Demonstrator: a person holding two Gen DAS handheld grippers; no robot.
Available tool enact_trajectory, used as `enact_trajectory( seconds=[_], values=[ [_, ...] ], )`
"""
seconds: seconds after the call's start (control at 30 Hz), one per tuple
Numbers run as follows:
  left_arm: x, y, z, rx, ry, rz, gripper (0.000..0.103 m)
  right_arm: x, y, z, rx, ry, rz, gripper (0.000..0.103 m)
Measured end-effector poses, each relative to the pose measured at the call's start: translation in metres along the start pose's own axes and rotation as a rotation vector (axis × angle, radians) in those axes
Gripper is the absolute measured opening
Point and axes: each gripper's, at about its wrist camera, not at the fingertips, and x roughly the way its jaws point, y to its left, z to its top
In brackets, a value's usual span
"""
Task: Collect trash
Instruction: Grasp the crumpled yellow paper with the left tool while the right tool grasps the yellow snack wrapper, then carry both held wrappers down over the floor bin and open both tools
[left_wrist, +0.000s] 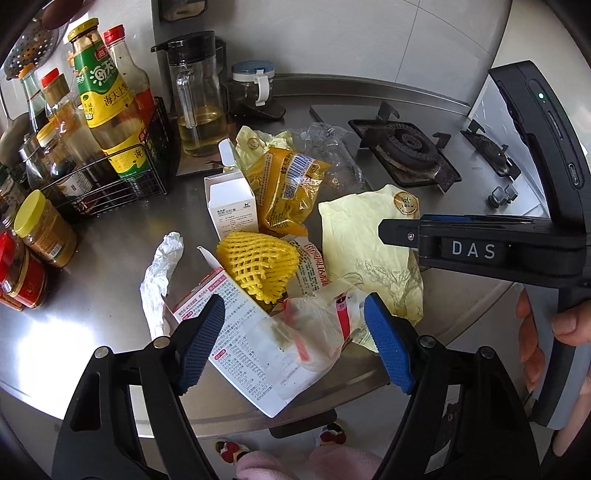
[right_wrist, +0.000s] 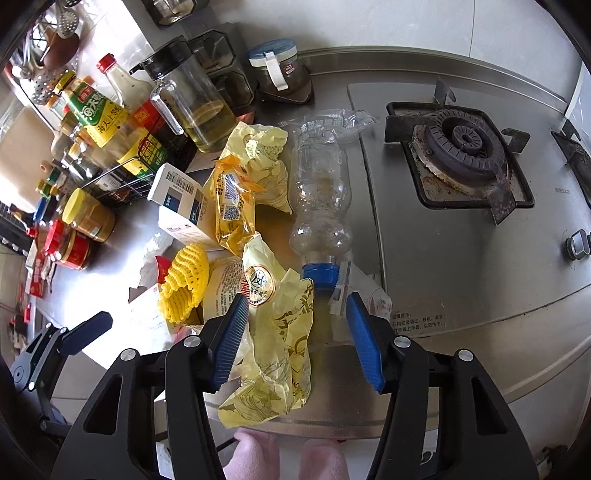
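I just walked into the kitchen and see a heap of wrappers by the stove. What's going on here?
A person is clearing trash off the steel counter with a hand-held tool in each hand. The left tool is open around a clear plastic bag lying on a white carton. The right tool is open around a crumpled yellow paper wrapper, beside an empty plastic bottle. Neither has gripped yet.

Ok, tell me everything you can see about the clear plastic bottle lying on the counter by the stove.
The clear plastic bottle looks empty, its ribbed, bulging body thin and slightly dented. It lies on its side on the steel counter, left of the burner, blue cap on and pointing toward the camera. Its far end meets a crumpled clear wrapper. The cap sits beside a yellow paper bag that lies between the right tongs.
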Motion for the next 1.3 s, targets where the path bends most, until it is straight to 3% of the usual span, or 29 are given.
enact_trajectory(
  seconds=[0.07,0.1,0.2,0.3,0.43,0.87,1.13,1.3],
  values=[
    [0.006,0.0,-0.001,-0.004,0.024,-0.04,0.043,0.004,-0.001,0.0,-0.004,0.007,-0.002,0.033],
    [0.01,0.001,-0.002,-0.01,0.037,-0.056,0.032,0.005,-0.001,0.0,-0.007,0.012,-0.003,0.031],
    [0.015,0.003,-0.006,-0.011,0.058,-0.089,0.02,0.011,-0.002,-0.001,-0.014,0.023,-0.007,0.025],
    [0.017,0.003,-0.006,-0.016,0.063,-0.114,0.0,0.011,-0.003,-0.002,-0.017,0.011,0.004,0.015],
    [0.012,0.003,-0.003,-0.023,0.047,-0.128,0.0,0.001,-0.004,-0.001,-0.016,-0.021,0.026,0.009],
    [-0.067,-0.011,0.013,0.008,-0.108,-0.109,0.0,-0.082,0.006,-0.001,-0.053,-0.183,0.007,0.009],
    [-0.129,-0.022,-0.013,0.024,-0.189,-0.085,0.0,-0.13,0.019,-0.036,-0.112,-0.235,0.023,0.009],
    [-0.148,-0.027,-0.046,0.027,-0.196,-0.064,0.0,-0.14,0.028,-0.074,-0.167,-0.232,0.032,0.009]
  ],
)
